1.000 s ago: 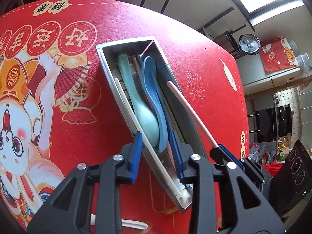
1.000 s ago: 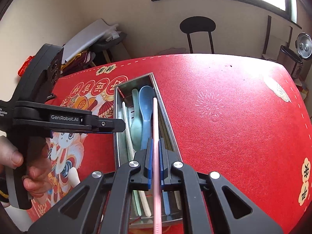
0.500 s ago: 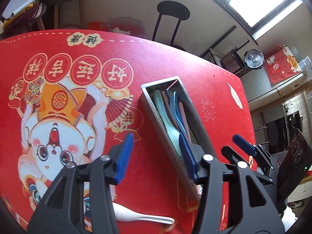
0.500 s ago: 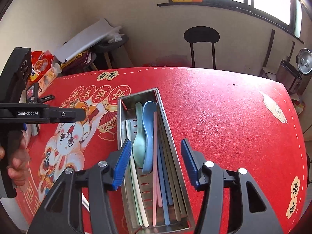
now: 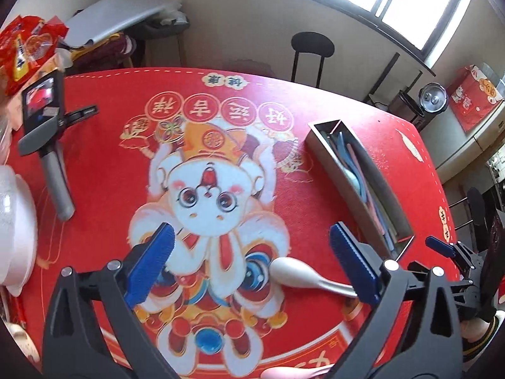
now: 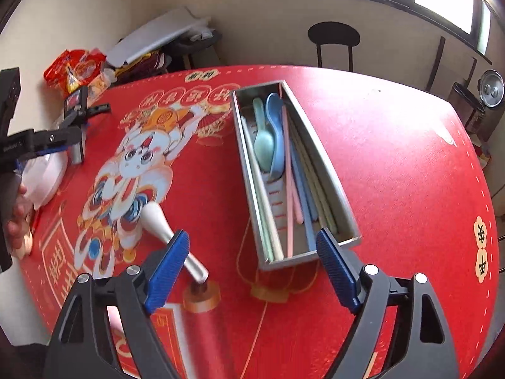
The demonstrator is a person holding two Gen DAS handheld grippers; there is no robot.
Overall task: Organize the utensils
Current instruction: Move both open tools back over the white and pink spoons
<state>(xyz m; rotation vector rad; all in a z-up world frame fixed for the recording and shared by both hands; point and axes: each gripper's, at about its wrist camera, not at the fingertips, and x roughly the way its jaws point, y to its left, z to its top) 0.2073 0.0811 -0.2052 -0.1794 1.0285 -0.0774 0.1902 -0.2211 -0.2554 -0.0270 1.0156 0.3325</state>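
A long steel utensil tray (image 6: 318,158) lies on the red table mat and holds a green spoon (image 6: 263,140), a blue spoon (image 6: 275,117) and several pink, blue and pale chopsticks. It also shows in the left wrist view (image 5: 325,158). A white spoon (image 6: 167,230) lies loose on the mat left of the tray; it also shows in the left wrist view (image 5: 303,274). My right gripper (image 6: 252,268) is open and empty above the tray's near end. My left gripper (image 5: 252,265) is open and empty over the mat's cartoon figure.
A white bowl (image 5: 12,221) stands at the mat's left edge. A grey handheld camera device (image 5: 47,132) lies at the far left. Snack bags (image 6: 75,69) sit beyond the table. A black chair (image 6: 333,44) stands behind. A pink item (image 5: 293,371) peeks at the bottom edge.
The right gripper let the pink chopstick go into the tray, opened and drew back. The left gripper opened wide, left the tray and swung left over the mat.
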